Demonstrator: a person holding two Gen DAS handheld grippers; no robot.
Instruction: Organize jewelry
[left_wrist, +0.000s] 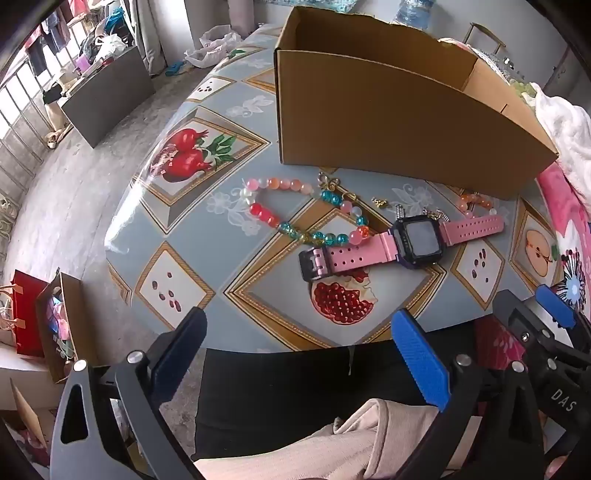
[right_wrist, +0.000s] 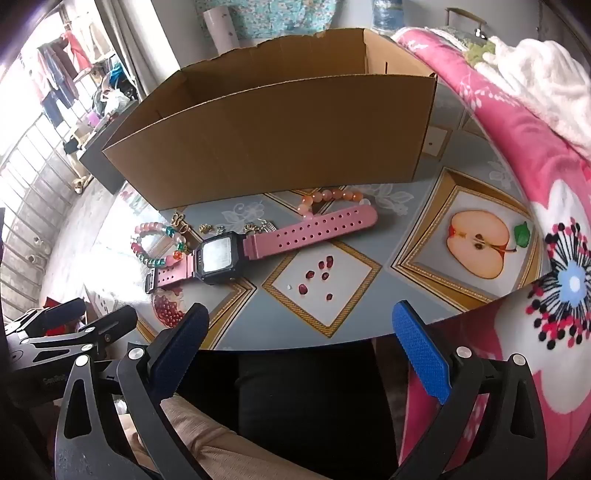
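The left gripper (left_wrist: 299, 354) and right gripper (right_wrist: 301, 349) both hung wide and empty over the table's (left_wrist: 192, 221) near edge; the pink watch (left_wrist: 402, 240) lay flat mid-table, its strap touching the multicoloured bead bracelet (left_wrist: 295, 214); an orange bracelet (right_wrist: 328, 197) sat against the cardboard box (right_wrist: 273, 140) wall; bare tablecloth stretched between watch and near edge; a pink blanket (right_wrist: 517, 147) crowded the right side.

Box (left_wrist: 388, 122) walls off table (left_wrist: 192, 229) behind jewelry.
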